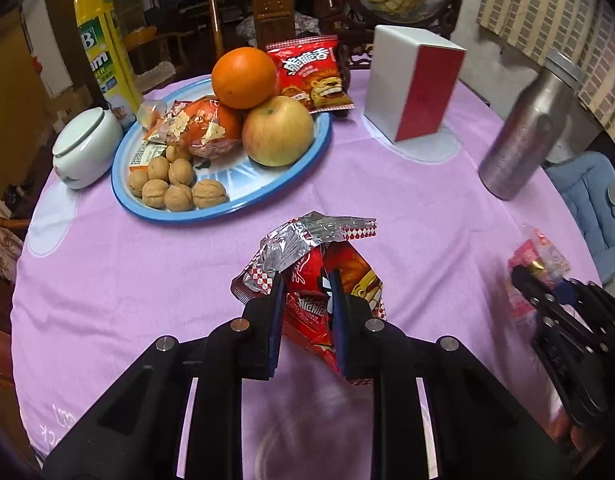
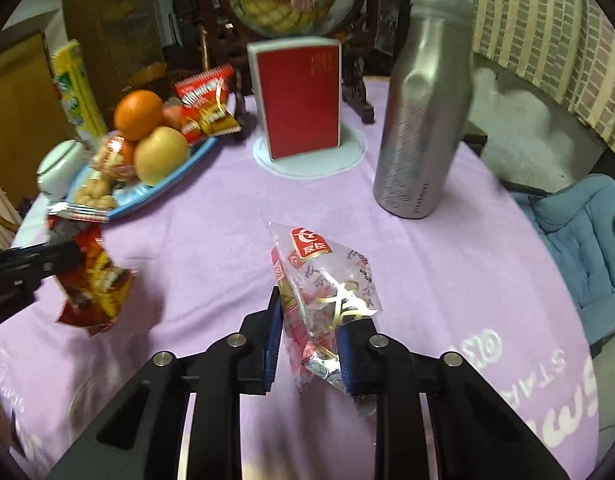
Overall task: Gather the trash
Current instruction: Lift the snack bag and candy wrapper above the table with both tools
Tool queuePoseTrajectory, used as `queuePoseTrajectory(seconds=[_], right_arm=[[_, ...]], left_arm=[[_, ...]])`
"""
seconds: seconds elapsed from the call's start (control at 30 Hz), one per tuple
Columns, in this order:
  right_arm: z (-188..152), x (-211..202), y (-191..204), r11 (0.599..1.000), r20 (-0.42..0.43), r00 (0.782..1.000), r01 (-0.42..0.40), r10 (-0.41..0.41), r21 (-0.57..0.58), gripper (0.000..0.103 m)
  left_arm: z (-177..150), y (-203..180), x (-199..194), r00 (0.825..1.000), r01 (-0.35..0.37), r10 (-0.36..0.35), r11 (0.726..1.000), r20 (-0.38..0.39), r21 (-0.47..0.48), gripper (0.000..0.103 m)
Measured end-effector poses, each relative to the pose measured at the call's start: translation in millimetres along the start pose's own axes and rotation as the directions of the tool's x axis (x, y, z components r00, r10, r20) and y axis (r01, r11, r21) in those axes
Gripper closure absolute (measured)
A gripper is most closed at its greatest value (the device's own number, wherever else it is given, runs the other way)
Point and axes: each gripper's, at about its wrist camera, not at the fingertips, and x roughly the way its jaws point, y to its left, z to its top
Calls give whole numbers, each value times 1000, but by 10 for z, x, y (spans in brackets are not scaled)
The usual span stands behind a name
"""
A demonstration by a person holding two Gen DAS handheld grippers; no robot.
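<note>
Flanking wrappers, fruit plate (image 1: 123, 196), steel bottle (image 2: 423, 120), red box (image 2: 299, 100)

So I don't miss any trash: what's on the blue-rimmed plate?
On the blue-rimmed plate: an orange atop an apple, walnuts, wrapped snacks, and a sealed red snack bag behind. Anything beneath the fruit is hidden.

On the far-left blue plate (image 1: 223, 210) lie seven walnuts (image 1: 178, 186), one apple (image 1: 278, 131), two oranges (image 1: 244, 78) and one sealed red snack bag (image 1: 311, 74). Two opened wrappers are nearer: one red snack wrapper (image 1: 307, 300) and one clear wrapper (image 2: 327, 292). Also one steel bottle (image 2: 423, 100), one white-and-red box (image 1: 411, 84), one white jar (image 1: 85, 148), one yellow can (image 1: 103, 48).
</note>
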Motion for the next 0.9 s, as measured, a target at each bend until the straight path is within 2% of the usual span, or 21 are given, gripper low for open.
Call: queuePoseTrajectory(seconds=[0.13, 0.23, 0.37, 0.7, 0.9], right_arm=[[-200, -389, 14, 1000, 29, 1000, -12, 12, -19, 79], [-442, -731, 45, 998, 48, 999, -23, 25, -51, 79], [-723, -1083, 68, 997, 67, 997, -29, 34, -71, 79], [-1381, -1766, -35, 996, 112, 992, -41, 49, -73, 80], [-1812, -1985, -238, 999, 118, 992, -46, 47, -11, 80]], left_arm=[[-169, -149, -211, 1000, 26, -26, 1000, -4, 6, 80], [-317, -275, -441, 999, 28, -29, 999, 39, 28, 80], [-667, -425, -773, 996, 28, -32, 998, 88, 52, 80], [-1510, -631, -1119, 988, 136, -138, 990, 67, 40, 80], [-1915, -881, -1140, 991, 123, -127, 989, 38, 87, 80]])
